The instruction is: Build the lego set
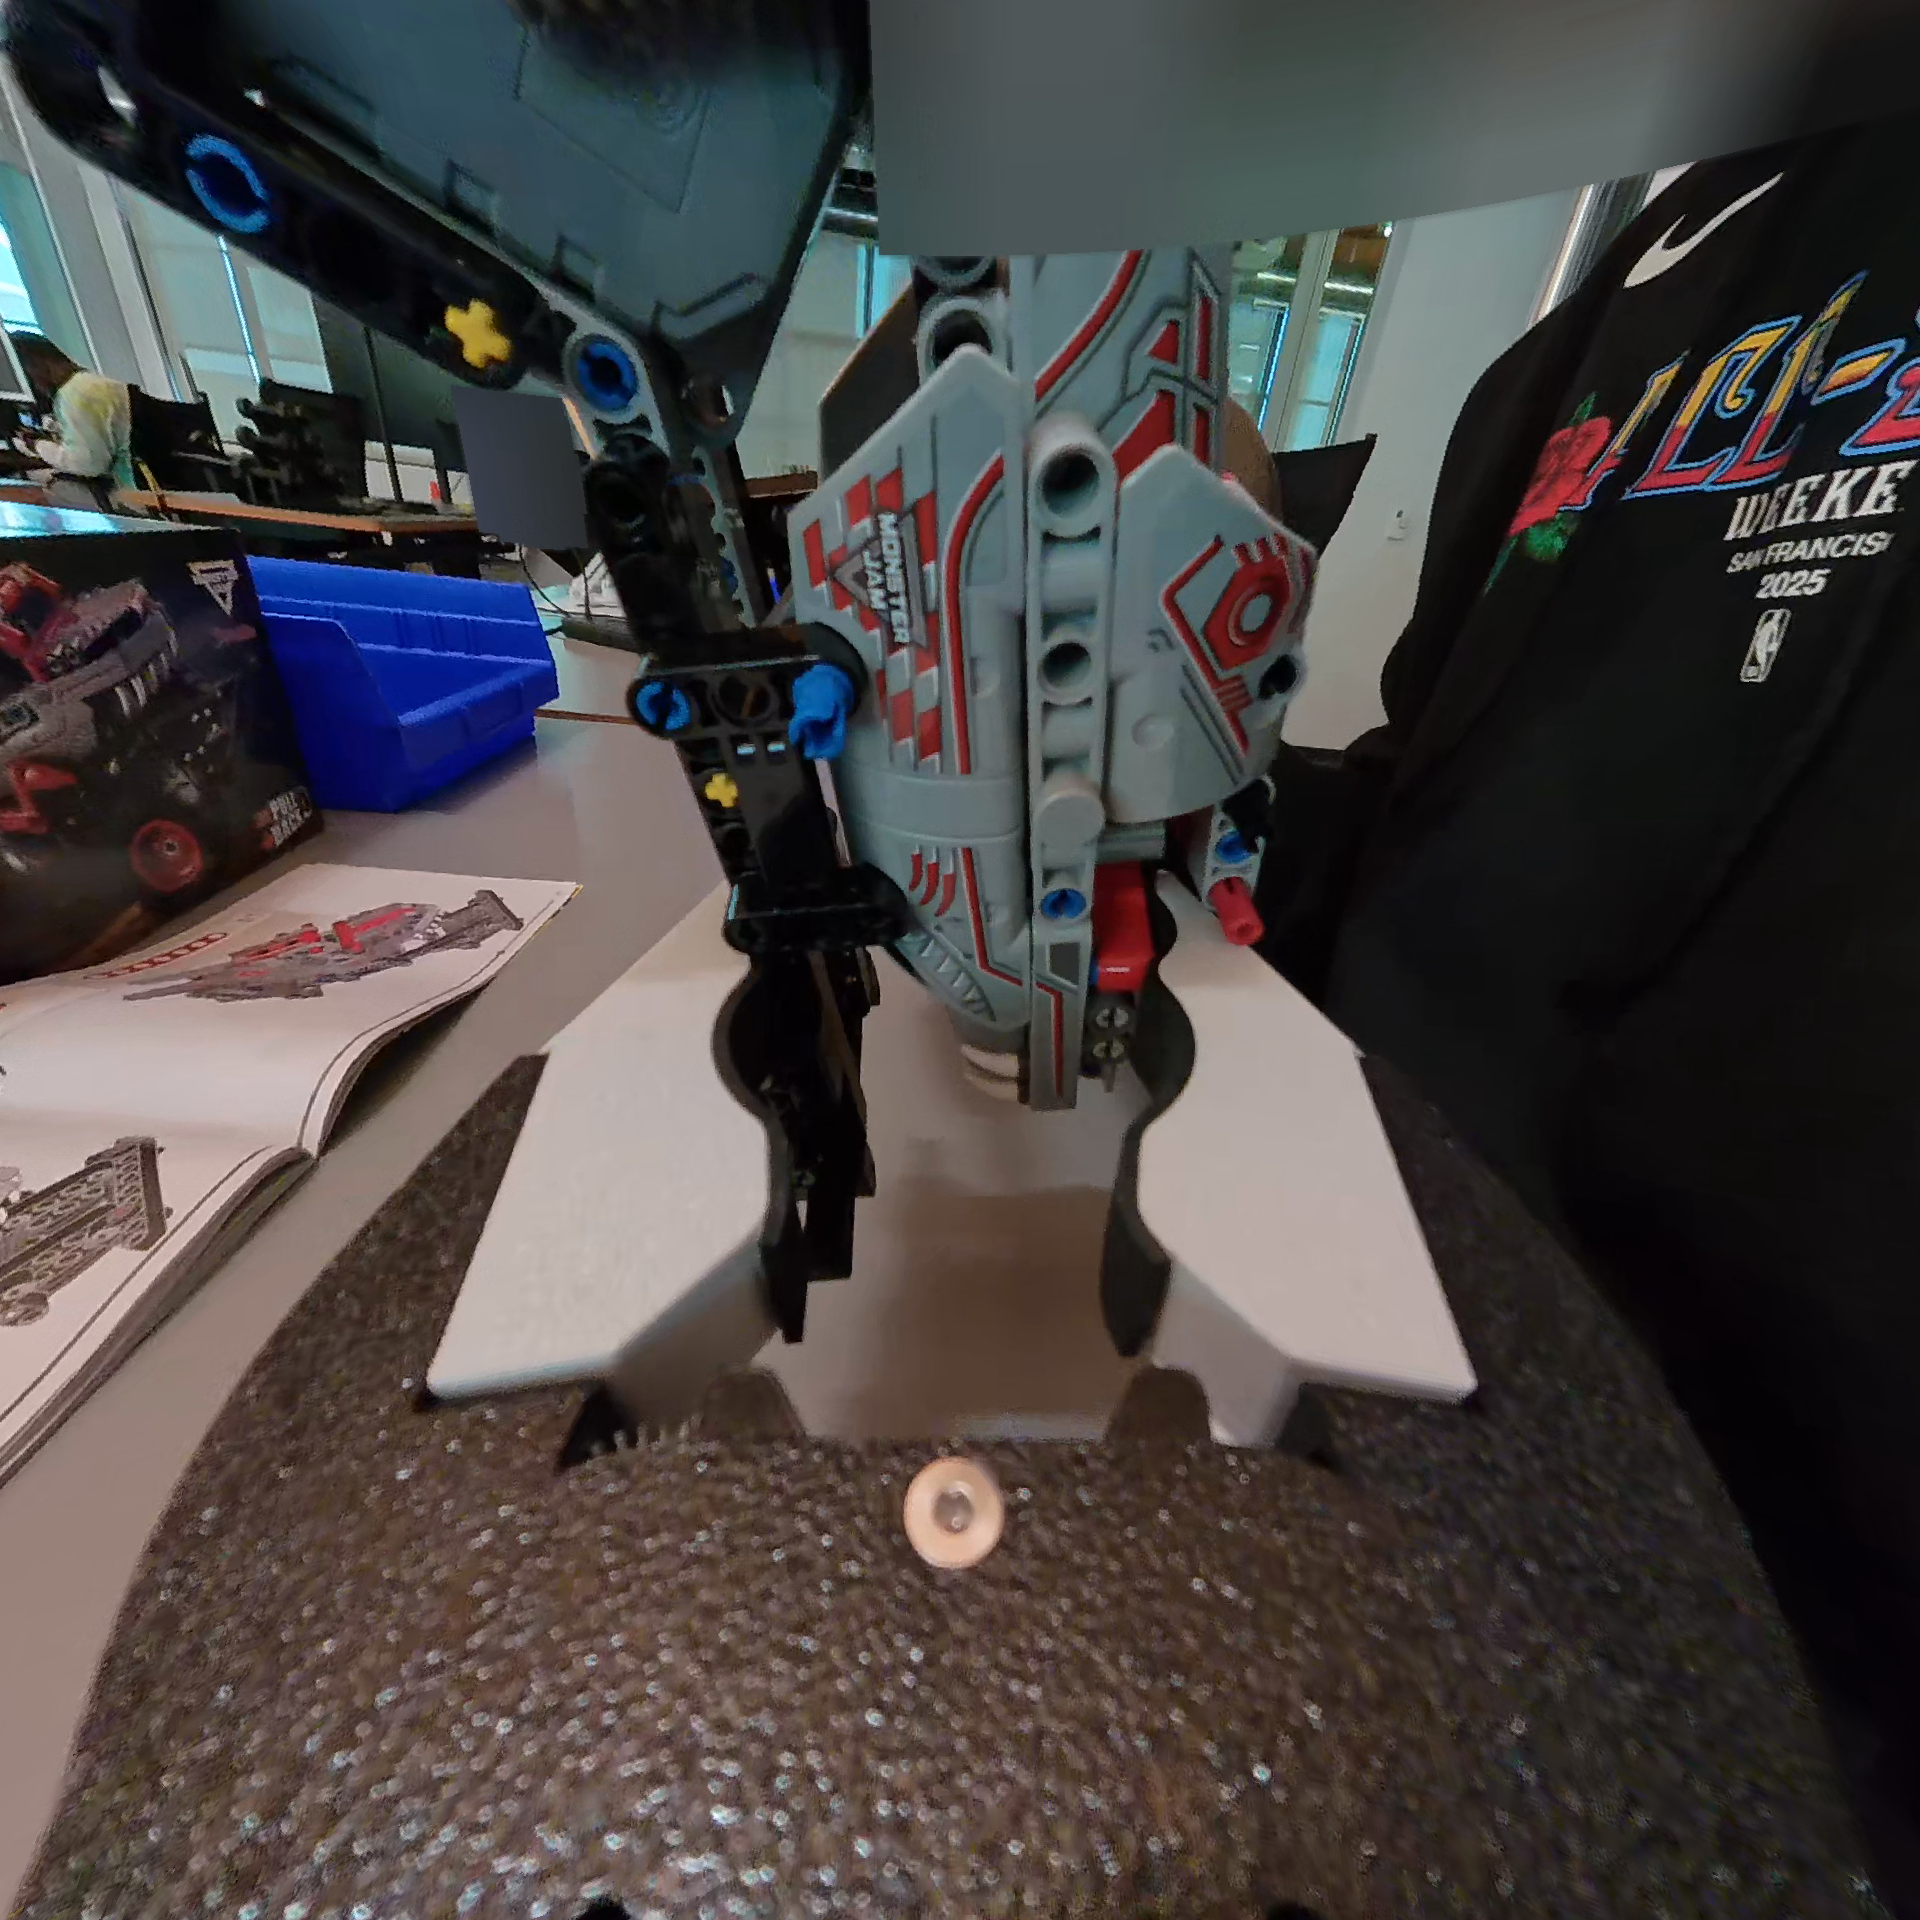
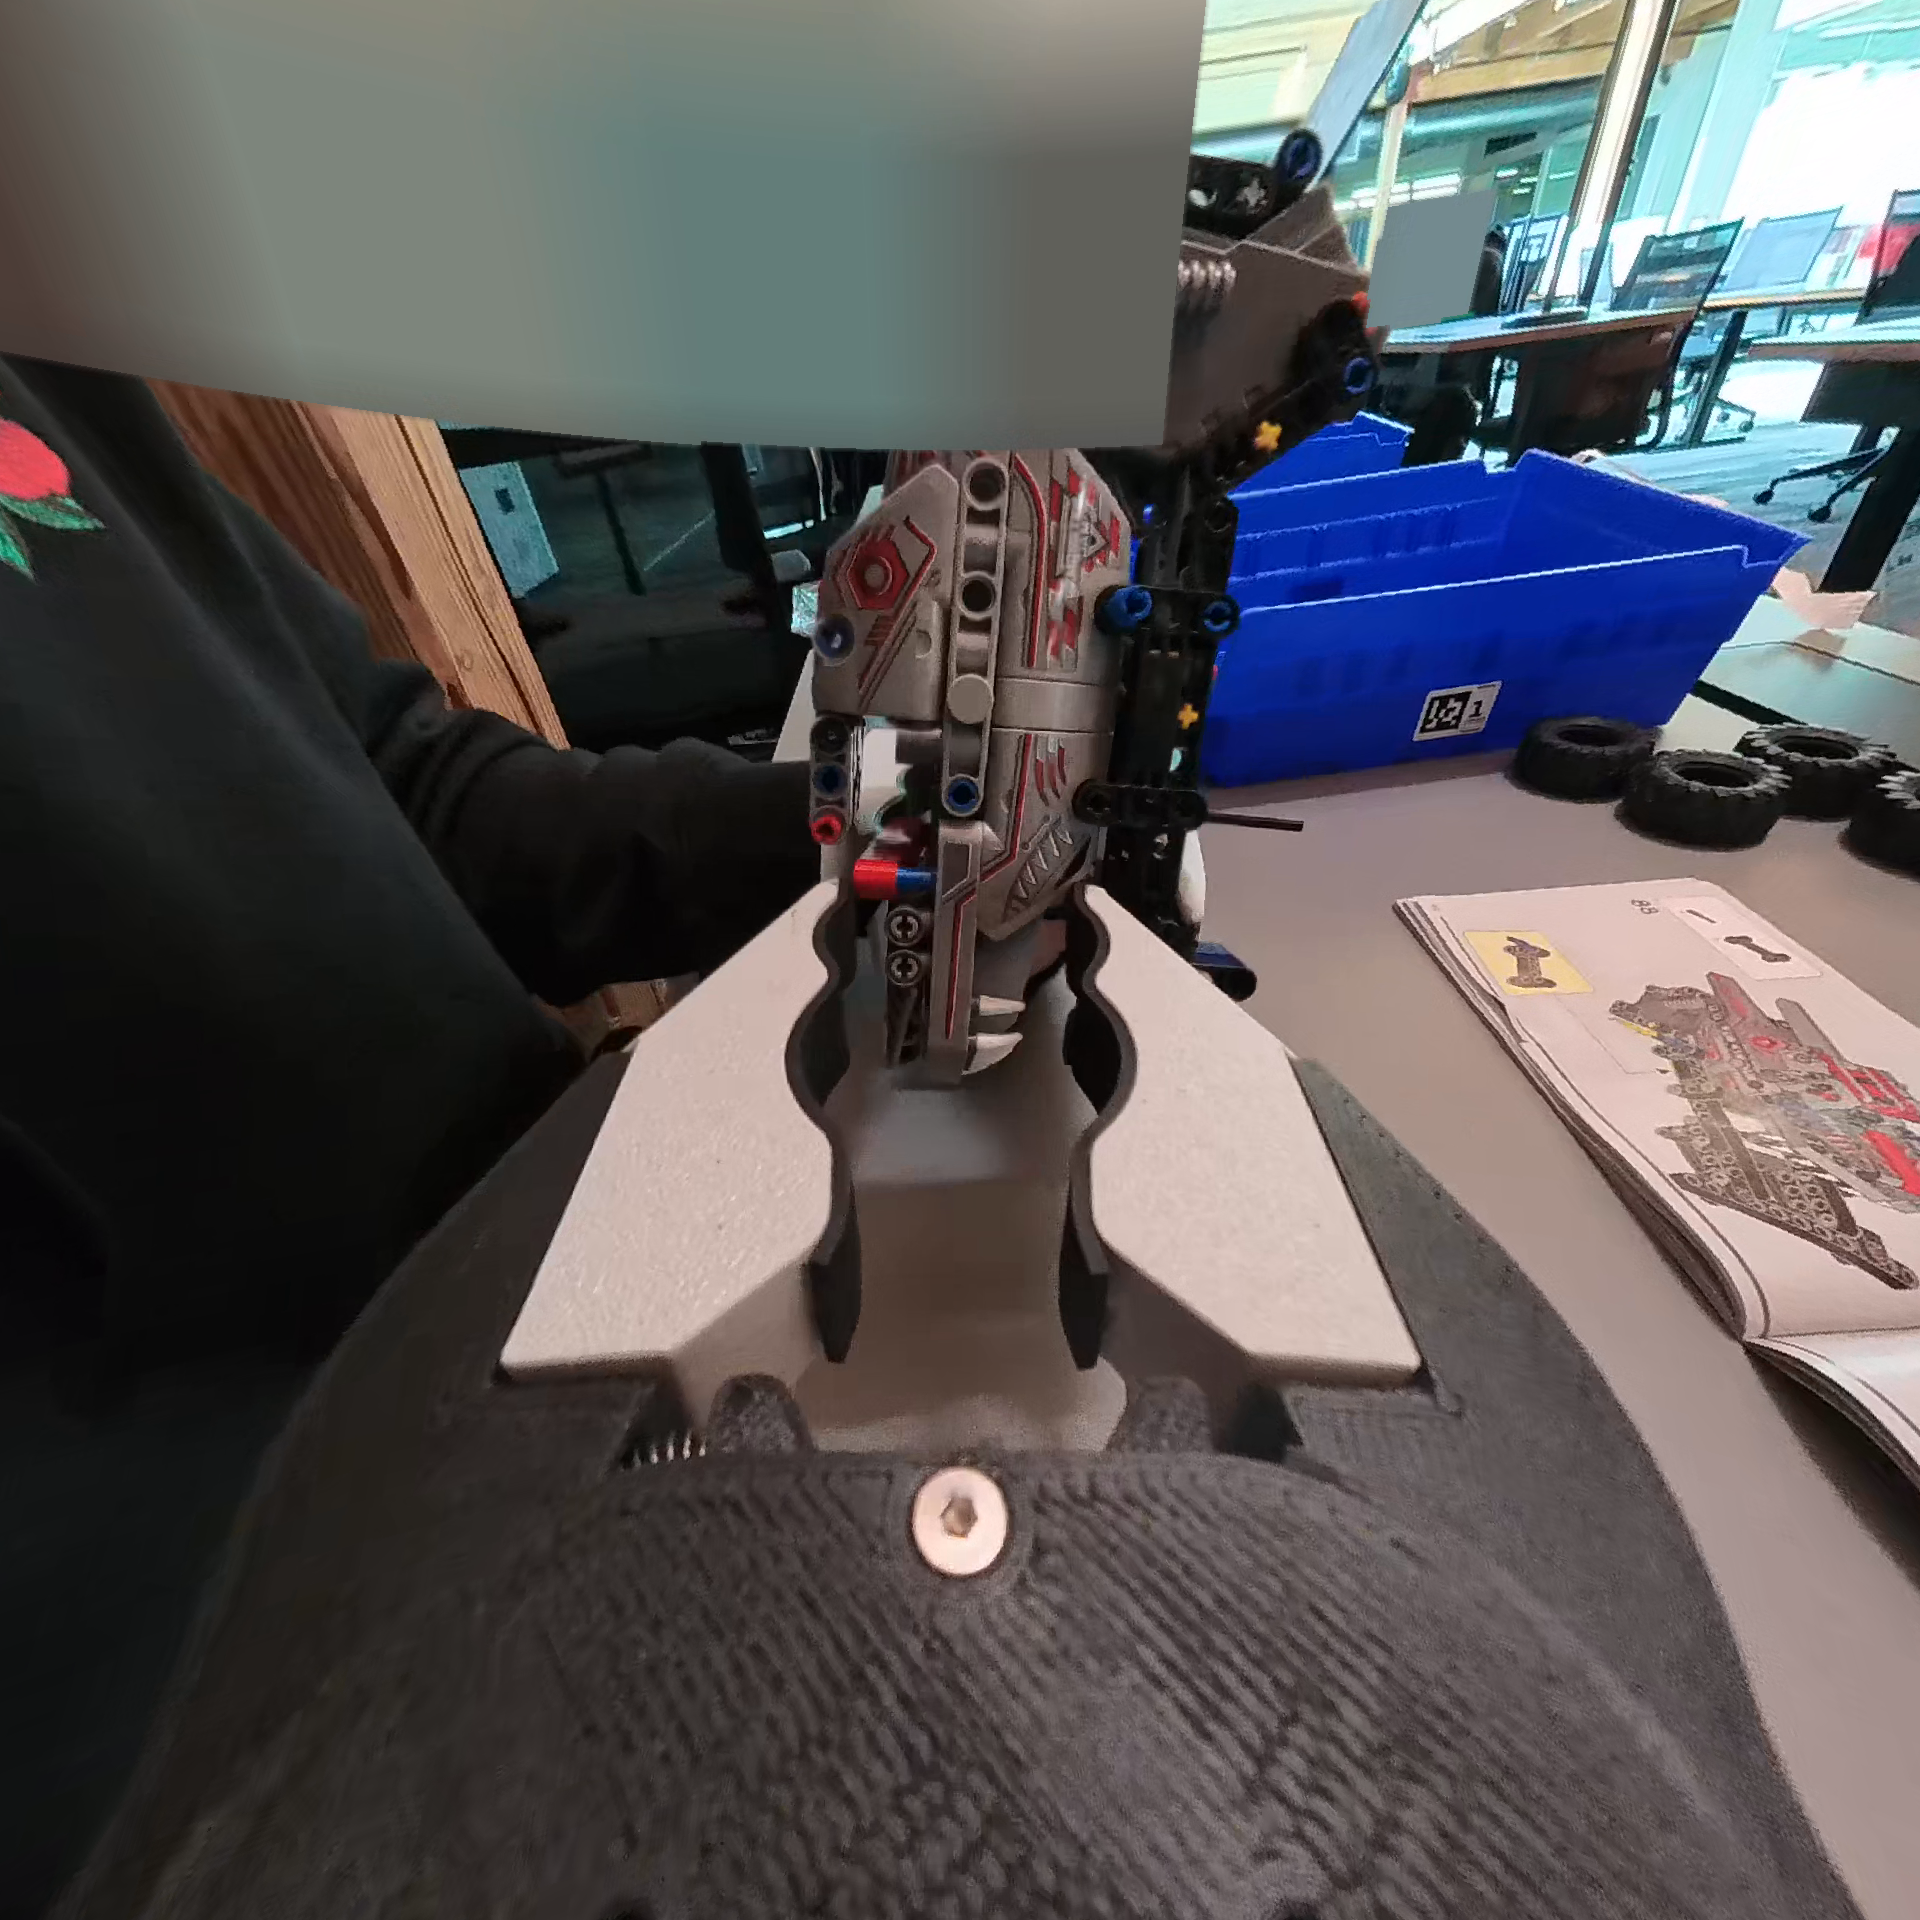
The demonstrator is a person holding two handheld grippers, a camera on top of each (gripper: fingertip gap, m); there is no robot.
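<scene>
I hold the lego model [image 1: 987, 665] up off the table between my two grippers, standing on end — a grey body with red-striped panels and a black beam frame with blue and yellow pins along one side.

In the left wrist view, my left gripper [image 1: 951, 997] has its jaws partly apart with the lower end of the model between them. The black frame lies against the finger at 9 o'clock and the grey body reaches the finger at 3 o'clock, so the gripper grips the model. At 11 o'clock the black frame runs up and out of the picture.

In the right wrist view, my right gripper [image 2: 961, 966] also stands partly open, and the toothed grey end of the model sits between its tips. I cannot tell whether the pads press on it or only flank it.

On the grey table [image 2: 1351, 1049] the open instruction booklet [image 2: 1704, 1081] lies at 3 o'clock of the right gripper, with loose black tyres [image 2: 1704, 795] beyond it at 2 o'clock. A blue bin [image 2: 1475, 613] stands behind the model at 1 o'clock. In the left view the set's box [image 1: 135, 727] stands at 9 o'clock — just behind the booklet. My black sweatshirt [image 1: 1662, 727] fills the 3 o'clock side.
</scene>
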